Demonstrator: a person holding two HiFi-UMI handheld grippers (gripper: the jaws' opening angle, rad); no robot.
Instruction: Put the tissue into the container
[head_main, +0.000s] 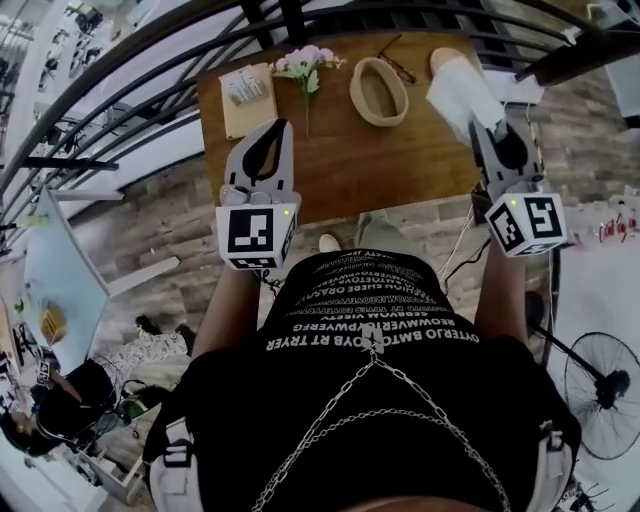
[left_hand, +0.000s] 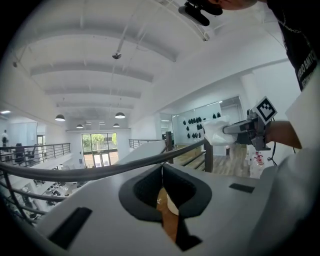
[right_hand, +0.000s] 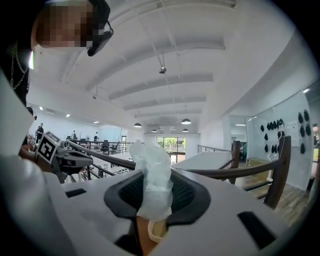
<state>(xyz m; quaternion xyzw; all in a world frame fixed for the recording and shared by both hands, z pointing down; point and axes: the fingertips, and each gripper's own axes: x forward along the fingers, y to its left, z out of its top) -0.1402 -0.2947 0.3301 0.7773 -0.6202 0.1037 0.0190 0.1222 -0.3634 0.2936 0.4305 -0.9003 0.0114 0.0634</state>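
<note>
The carry step is in hand: the right gripper (head_main: 480, 128) clamps the white tissue (head_main: 460, 95) at upper right, the left gripper (head_main: 277, 130) is closed on nothing, and next the tissue likely needs shifting left over the oval container (head_main: 356, 95) at top centre, then releasing.

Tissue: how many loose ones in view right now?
1. The tissue is pinched in the right gripper, seen at the table's right end in the head view. A white packet at the table's left end may hold more; cannot tell.
</note>
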